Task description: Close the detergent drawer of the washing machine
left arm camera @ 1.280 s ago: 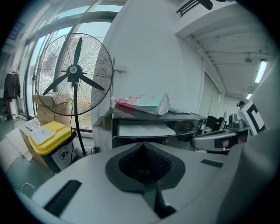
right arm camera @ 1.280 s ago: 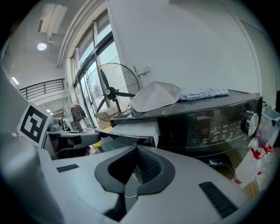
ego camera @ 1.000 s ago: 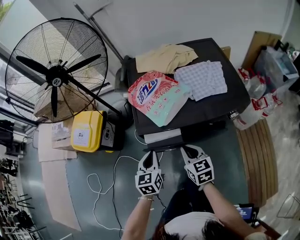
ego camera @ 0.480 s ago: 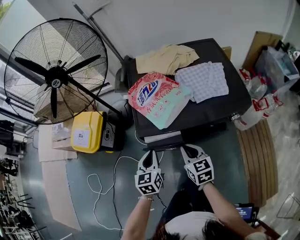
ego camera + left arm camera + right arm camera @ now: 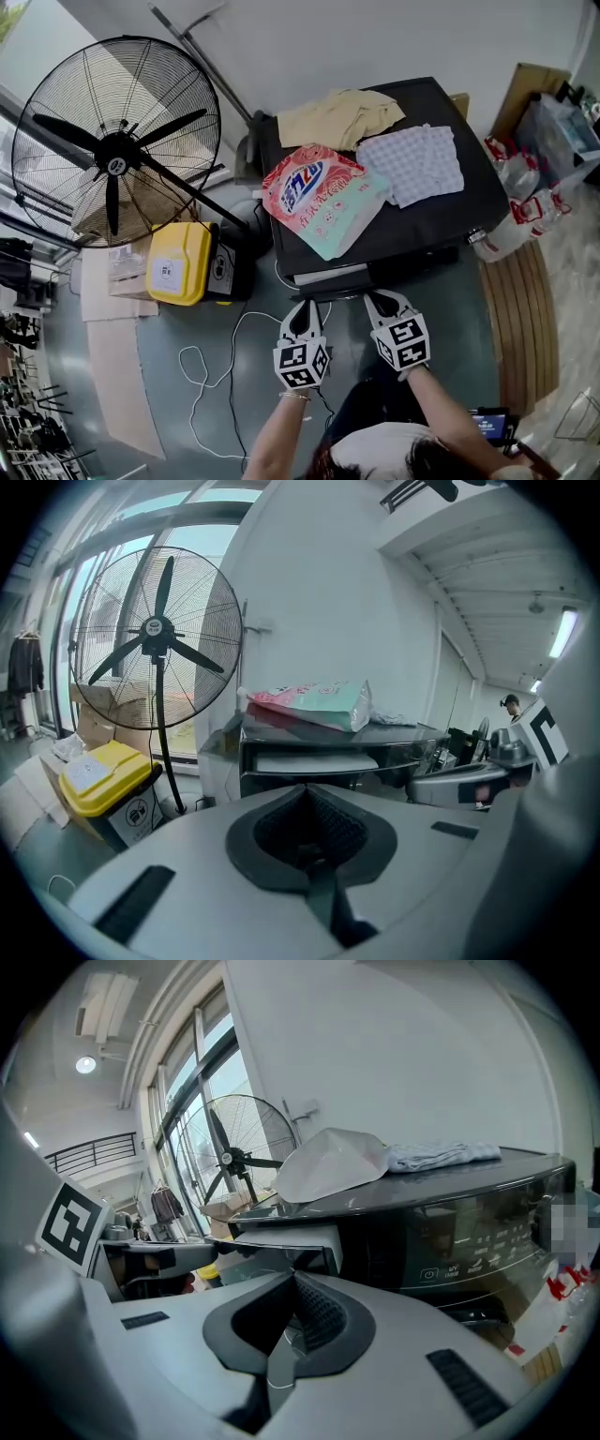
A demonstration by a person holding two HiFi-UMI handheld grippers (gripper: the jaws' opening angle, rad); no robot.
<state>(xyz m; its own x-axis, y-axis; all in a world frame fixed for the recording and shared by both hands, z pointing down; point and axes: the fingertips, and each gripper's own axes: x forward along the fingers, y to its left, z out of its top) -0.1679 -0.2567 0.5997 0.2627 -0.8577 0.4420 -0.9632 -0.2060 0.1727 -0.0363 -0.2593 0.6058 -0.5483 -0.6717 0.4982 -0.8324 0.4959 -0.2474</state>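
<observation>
HEAD VIEW
Washing machine: dark top, occupies 12 to 2 o'clock of frame.
Detergent drawer: pulled out of the front at the machine's 7 o'clock corner, pale inside showing.
Detergent bag: lies flat on the top, above the drawer.
Beige cloth, checked cloth: lie on the top, at 12 and 2 o'clock of the bag.
Left gripper: at 6 o'clock of the drawer, tips just beside its front; contact not readable.
Right gripper: at 3 o'clock of the left gripper, close to the machine front.
Fan, yellow bin: at 9 to 10 o'clock of the machine.

LEFT GRIPPER VIEW
Left gripper: jaws pressed together, nothing between.
Detergent drawer: at 12 o'clock of the tips, extended.
Detergent bag: above the drawer.

RIGHT GRIPPER VIEW
Right gripper: jaws pressed together, nothing between.
Detergent drawer: at 12 o'clock of the tips, extended toward the camera.
Washing machine: lit control panel at 2 o'clock.
</observation>
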